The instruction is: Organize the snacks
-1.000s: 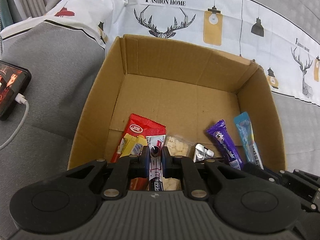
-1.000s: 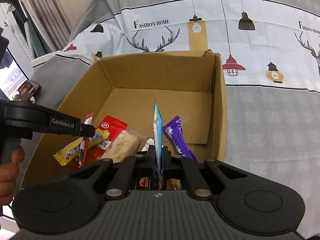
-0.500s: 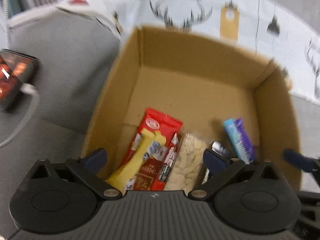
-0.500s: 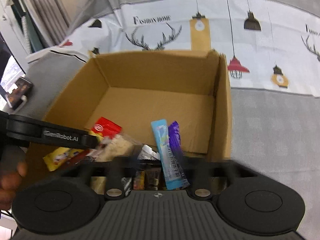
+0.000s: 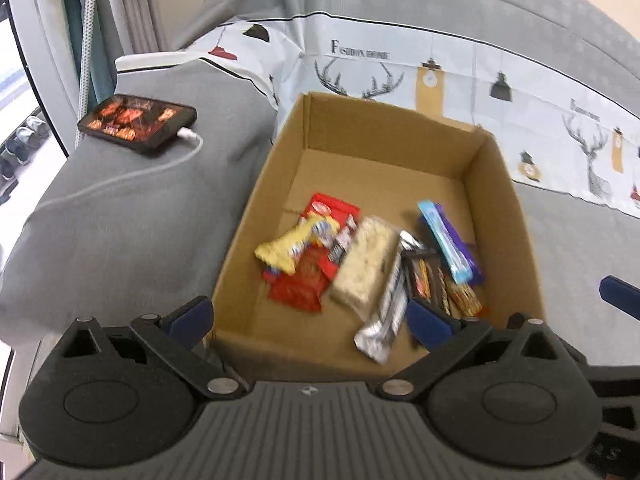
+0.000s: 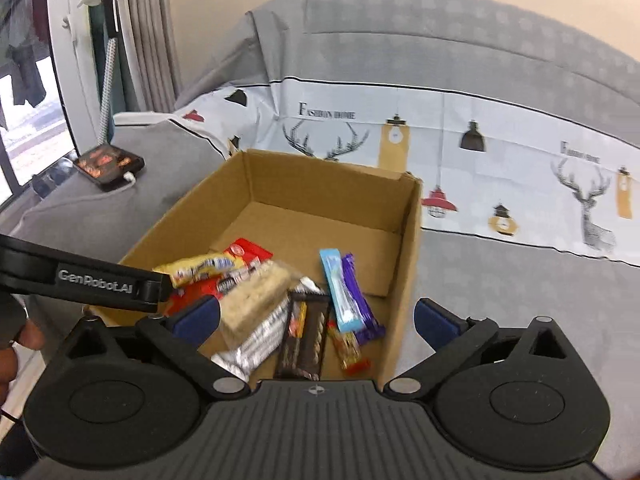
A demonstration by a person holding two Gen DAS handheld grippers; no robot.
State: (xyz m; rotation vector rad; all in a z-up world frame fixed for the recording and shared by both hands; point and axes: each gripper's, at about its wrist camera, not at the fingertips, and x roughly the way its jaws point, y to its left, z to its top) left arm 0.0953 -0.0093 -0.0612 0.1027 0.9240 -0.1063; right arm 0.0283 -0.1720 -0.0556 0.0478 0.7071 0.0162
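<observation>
An open cardboard box sits on a grey sofa cover and holds several snacks. On its floor lie a red packet, a yellow packet, a pale cracker bar, a silver wrapper, dark bars and a blue stick on a purple one. My left gripper hangs open above the box's near edge, holding nothing. My right gripper is raised over the near right corner, its jaws opening with nothing pressed between them; the blue stick lies below.
A phone with a lit screen and a white cable lies on the sofa left of the box. A white cloth printed with deer and lamps is behind it. Curtains and a window stand at the far left. A hand holds the left gripper.
Both grippers opened and let go: the left dropped a thin red-and-white stick, the right the blue stick, which now lies on the purple one. Both pulled back and up from the box.
</observation>
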